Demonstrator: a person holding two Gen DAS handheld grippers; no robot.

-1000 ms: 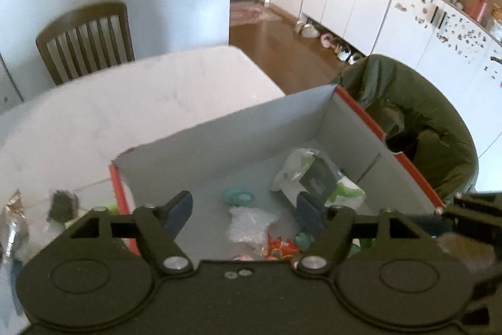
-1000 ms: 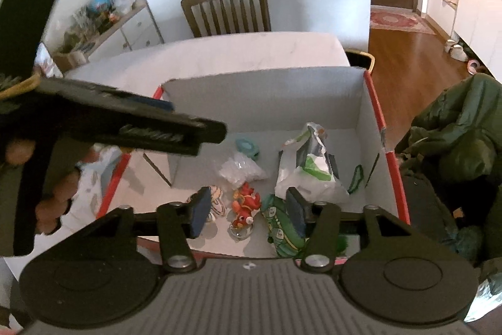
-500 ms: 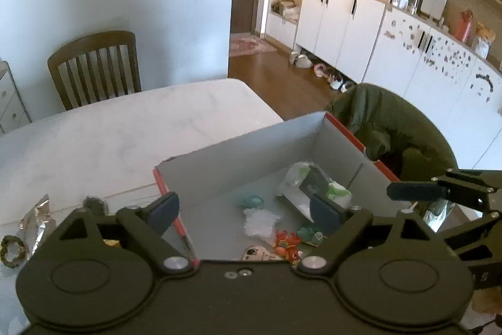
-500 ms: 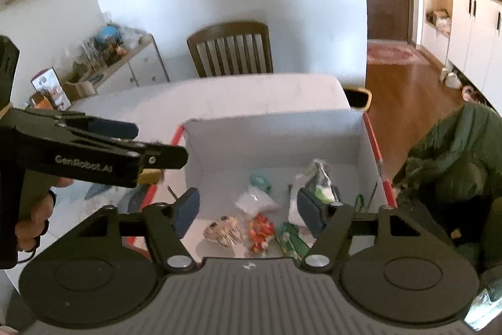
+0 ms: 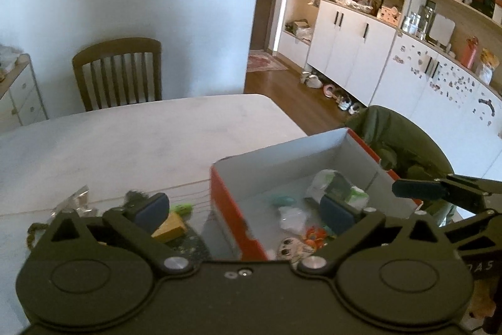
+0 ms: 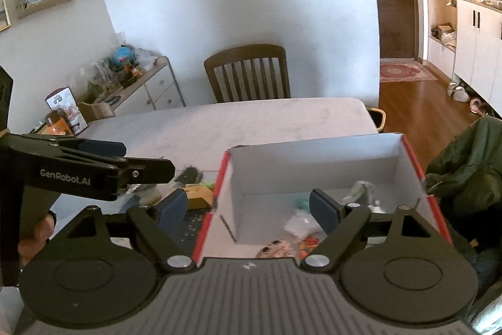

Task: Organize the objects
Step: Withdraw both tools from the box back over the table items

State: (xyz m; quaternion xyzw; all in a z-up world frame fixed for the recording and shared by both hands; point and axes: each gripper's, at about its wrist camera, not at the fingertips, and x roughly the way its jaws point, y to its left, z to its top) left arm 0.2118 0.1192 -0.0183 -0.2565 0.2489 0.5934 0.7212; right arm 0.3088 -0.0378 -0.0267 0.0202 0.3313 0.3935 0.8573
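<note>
Both our left gripper and right gripper gape wide, empty, above the red-rimmed white cardboard box; the yellow wooden block beside it looks light, rigid: pinch flat sides.

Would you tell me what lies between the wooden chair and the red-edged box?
Only bare tabletop: in the right wrist view, nothing sits between the wooden chair and the box.
</note>
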